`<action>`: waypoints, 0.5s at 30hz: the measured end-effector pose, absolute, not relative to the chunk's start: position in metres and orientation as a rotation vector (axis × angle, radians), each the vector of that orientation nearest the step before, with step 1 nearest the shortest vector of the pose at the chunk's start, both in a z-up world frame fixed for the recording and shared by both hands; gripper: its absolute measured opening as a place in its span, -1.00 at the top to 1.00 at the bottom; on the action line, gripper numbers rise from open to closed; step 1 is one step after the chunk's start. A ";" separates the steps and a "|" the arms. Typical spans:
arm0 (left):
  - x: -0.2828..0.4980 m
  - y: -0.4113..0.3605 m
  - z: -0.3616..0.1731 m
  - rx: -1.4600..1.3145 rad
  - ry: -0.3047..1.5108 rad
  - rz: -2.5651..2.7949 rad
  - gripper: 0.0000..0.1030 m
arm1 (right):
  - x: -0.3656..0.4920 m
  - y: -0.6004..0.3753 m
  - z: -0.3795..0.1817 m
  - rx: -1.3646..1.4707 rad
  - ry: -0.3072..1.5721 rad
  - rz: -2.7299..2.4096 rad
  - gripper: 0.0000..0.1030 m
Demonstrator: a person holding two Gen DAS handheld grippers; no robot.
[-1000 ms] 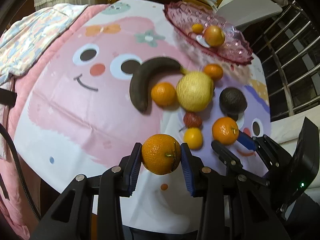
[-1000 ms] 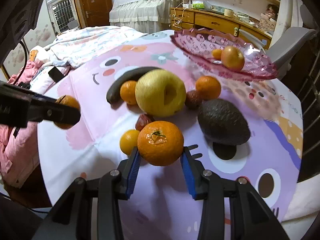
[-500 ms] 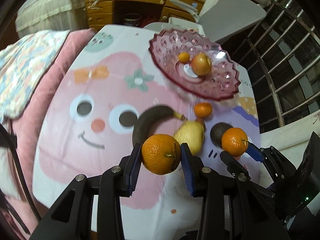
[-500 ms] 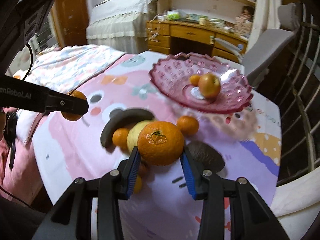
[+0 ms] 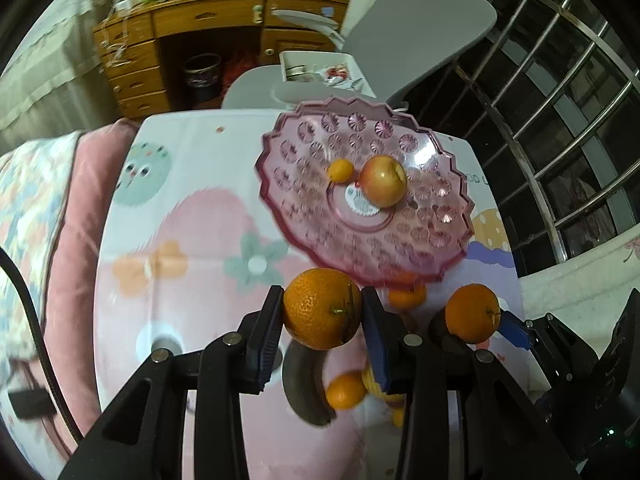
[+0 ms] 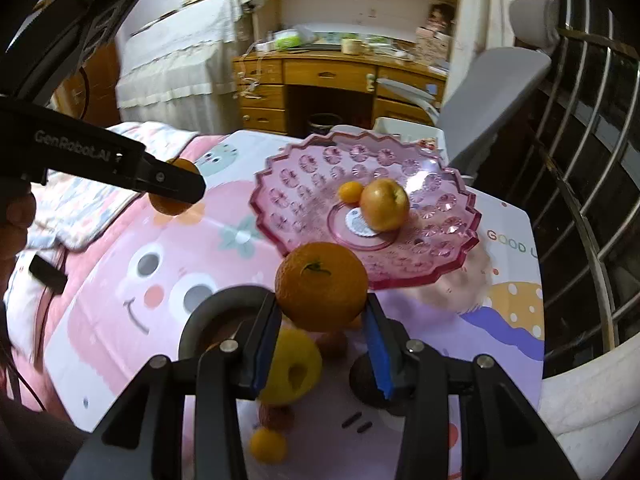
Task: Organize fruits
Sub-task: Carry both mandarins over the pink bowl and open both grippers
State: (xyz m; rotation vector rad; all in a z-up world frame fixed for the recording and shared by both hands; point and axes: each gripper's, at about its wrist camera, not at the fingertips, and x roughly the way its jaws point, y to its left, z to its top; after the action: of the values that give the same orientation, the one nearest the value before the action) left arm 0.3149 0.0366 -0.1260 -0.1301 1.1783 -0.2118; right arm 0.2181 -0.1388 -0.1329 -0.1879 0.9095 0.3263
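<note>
My left gripper (image 5: 321, 305) is shut on a large orange (image 5: 316, 320) and hangs in the air just short of the near rim of the pink glass dish (image 5: 312, 152). The dish holds an apple (image 5: 382, 180) and a small orange fruit (image 5: 340, 170). My right gripper (image 6: 320, 314) is shut on a second orange (image 6: 320, 284), also close to the near rim of the dish (image 6: 288, 184). In the right wrist view the left gripper (image 6: 172, 184) reaches in from the left with its orange (image 6: 168, 206). A dark banana (image 5: 300, 380), a yellow fruit (image 6: 294, 368) and an avocado (image 6: 364, 376) lie on the table below.
Small fruits (image 6: 266, 446) lie near the table's front. A cartoon-print cloth (image 6: 160, 280) covers the table. A grey chair (image 5: 420, 20) and a wooden desk (image 5: 192, 28) stand behind it, a metal railing (image 5: 560, 120) to the right and a pink quilt (image 5: 68, 220) to the left.
Both grippers have risen and moved forward toward the pink dish, each still holding its orange. The loose fruit on the cloth has slipped down under the fingers.
</note>
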 end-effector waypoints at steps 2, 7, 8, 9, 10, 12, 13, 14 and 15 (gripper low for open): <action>0.330 0.036 -0.131 -0.131 1.176 -0.234 0.28 | 0.228 -0.137 -0.136 -0.173 0.917 0.293 0.20; 0.357 0.033 -0.147 -0.146 1.183 -0.281 0.28 | 0.249 -0.136 -0.145 -0.151 0.941 0.235 0.19; 0.361 0.032 -0.151 -0.145 1.187 -0.290 0.28 | 0.252 -0.136 -0.146 -0.152 0.943 0.227 0.19; 0.366 0.030 -0.155 -0.142 1.193 -0.298 0.28 | 0.256 -0.136 -0.148 -0.150 0.945 0.219 0.19; 0.368 0.029 -0.159 -0.140 1.198 -0.304 0.28 | 0.259 -0.137 -0.149 -0.147 0.949 0.210 0.19; 0.372 0.026 -0.167 -0.142 1.219 -0.319 0.28 | 0.265 -0.137 -0.153 -0.139 0.960 0.195 0.19; 0.373 0.024 -0.171 -0.142 1.229 -0.323 0.28 | 0.269 -0.138 -0.155 -0.137 0.965 0.192 0.19; 0.375 0.022 -0.176 -0.139 1.242 -0.329 0.28 | 0.272 -0.138 -0.157 -0.136 0.974 0.186 0.19; 0.376 0.021 -0.178 -0.136 1.248 -0.333 0.28 | 0.273 -0.137 -0.158 -0.136 0.980 0.183 0.19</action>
State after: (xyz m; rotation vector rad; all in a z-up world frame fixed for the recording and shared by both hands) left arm 0.3761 0.0207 -0.1781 -0.1361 1.2482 -0.3335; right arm 0.2732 -0.1374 -0.1580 -0.1360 0.9798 0.1830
